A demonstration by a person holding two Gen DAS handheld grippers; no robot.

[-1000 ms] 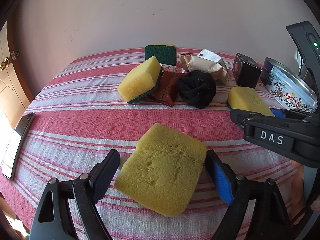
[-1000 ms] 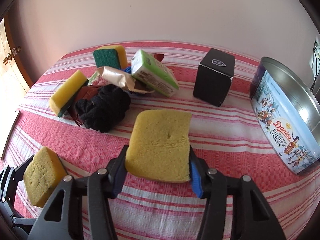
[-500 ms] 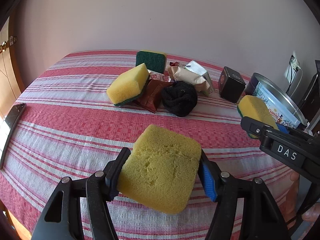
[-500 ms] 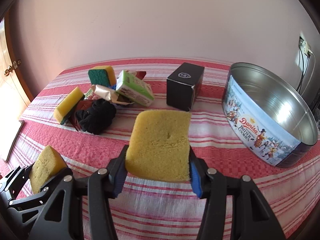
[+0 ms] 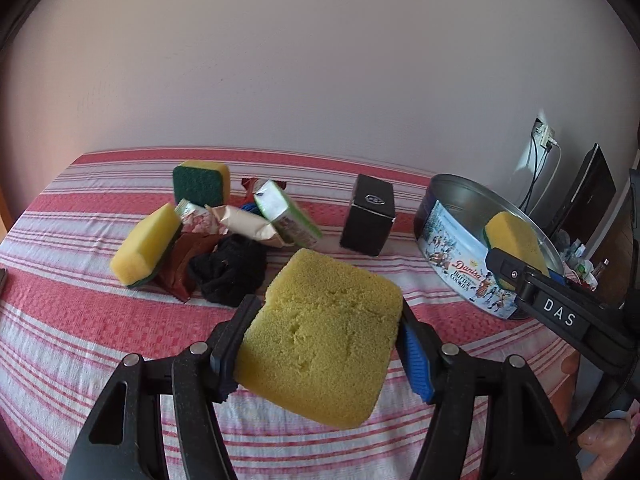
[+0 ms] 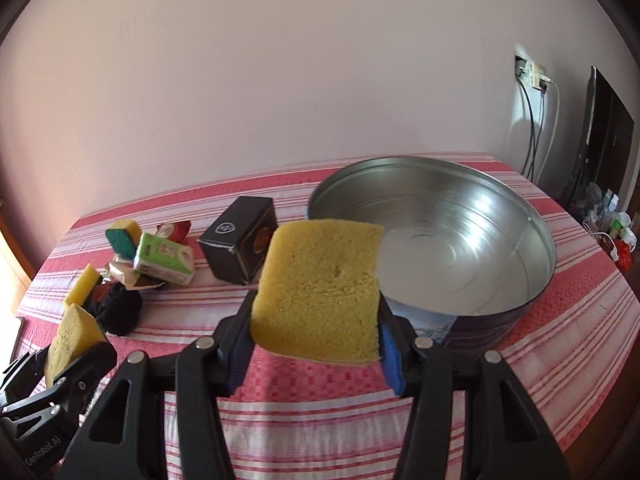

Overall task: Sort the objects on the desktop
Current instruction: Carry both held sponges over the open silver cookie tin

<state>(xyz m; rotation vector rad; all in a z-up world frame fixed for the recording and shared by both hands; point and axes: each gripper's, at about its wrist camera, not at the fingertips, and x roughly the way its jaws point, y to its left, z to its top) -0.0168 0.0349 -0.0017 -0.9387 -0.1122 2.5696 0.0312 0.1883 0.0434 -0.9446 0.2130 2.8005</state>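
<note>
While the left wrist view looks down the left gripper (image 5: 324, 344), its pads are clamped on a rectangular yellow foam sponge (image 5: 320, 336), lifted clear of the red-and-white striped tablecloth (image 5: 80, 340), long axis running away from the camera and tipped up at the far end. Beyond it sits a heap: a black cloth ball (image 5: 230, 276), a yellow-and-green scrub sponge (image 5: 146, 246), a second scrub sponge standing on edge (image 5: 200, 182), crumpled wrappers (image 5: 244, 224), then a black box (image 5: 368, 216), upright and apart. Far right, the round metal cookie tin (image 5: 452, 248), with the right gripper's sponge (image 5: 514, 240) hovering at its rim.

Over to the right wrist view: the right gripper (image 6: 316, 344) squeezes its own yellow sponge (image 6: 320, 288), broad face toward the camera, near the tin's (image 6: 536, 240) near-left rim. Tin interior bare metal, nothing in it. Open cloth lies in front; the table edge falls away right.
</note>
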